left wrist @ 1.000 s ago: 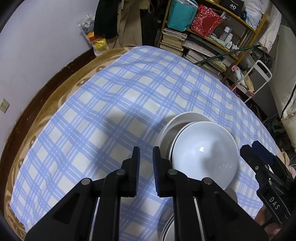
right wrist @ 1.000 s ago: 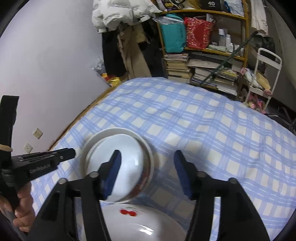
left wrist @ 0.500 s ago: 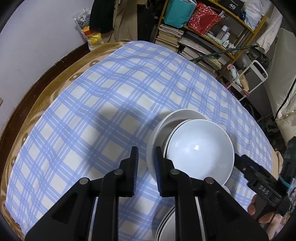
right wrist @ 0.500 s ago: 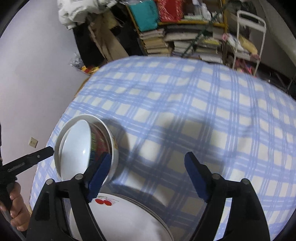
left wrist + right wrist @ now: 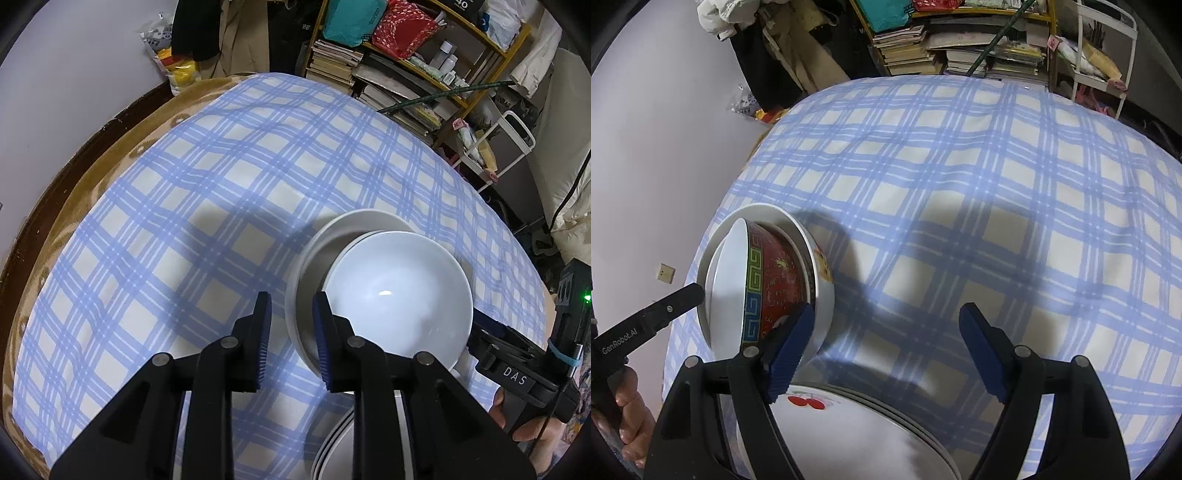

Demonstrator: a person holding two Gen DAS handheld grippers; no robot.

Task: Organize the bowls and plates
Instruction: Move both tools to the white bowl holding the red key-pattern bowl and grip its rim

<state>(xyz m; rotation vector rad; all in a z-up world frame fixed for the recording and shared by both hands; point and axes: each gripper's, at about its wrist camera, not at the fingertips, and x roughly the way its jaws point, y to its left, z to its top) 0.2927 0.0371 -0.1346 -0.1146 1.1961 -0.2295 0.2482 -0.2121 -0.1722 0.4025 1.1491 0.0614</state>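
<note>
A red patterned bowl with a white inside (image 5: 397, 299) (image 5: 772, 288) sits nested in a bigger white bowl (image 5: 354, 227) (image 5: 822, 280) on the blue checked cloth. A stack of white plates (image 5: 849, 435) (image 5: 332, 446), the top one with a cherry print, lies near the front edge. My left gripper (image 5: 290, 332) straddles the big bowl's near rim, its jaws narrowly apart and not gripping. My right gripper (image 5: 886, 347) is wide open and empty above the plates, its left finger (image 5: 792, 343) close to the bowls. Each gripper shows in the other's view (image 5: 517, 373) (image 5: 646, 325).
The table (image 5: 221, 206) is covered by the checked cloth over a brown blanket (image 5: 110, 155). A wall (image 5: 646, 129) runs along the left. Shelves of books and bags (image 5: 388, 55), hanging clothes (image 5: 783, 55) and a white rack (image 5: 1104, 48) stand beyond the far edge.
My left gripper's jaws have opened a little and moved onto the big bowl's rim. My right gripper has opened wider and dropped closer to the bowls and plates.
</note>
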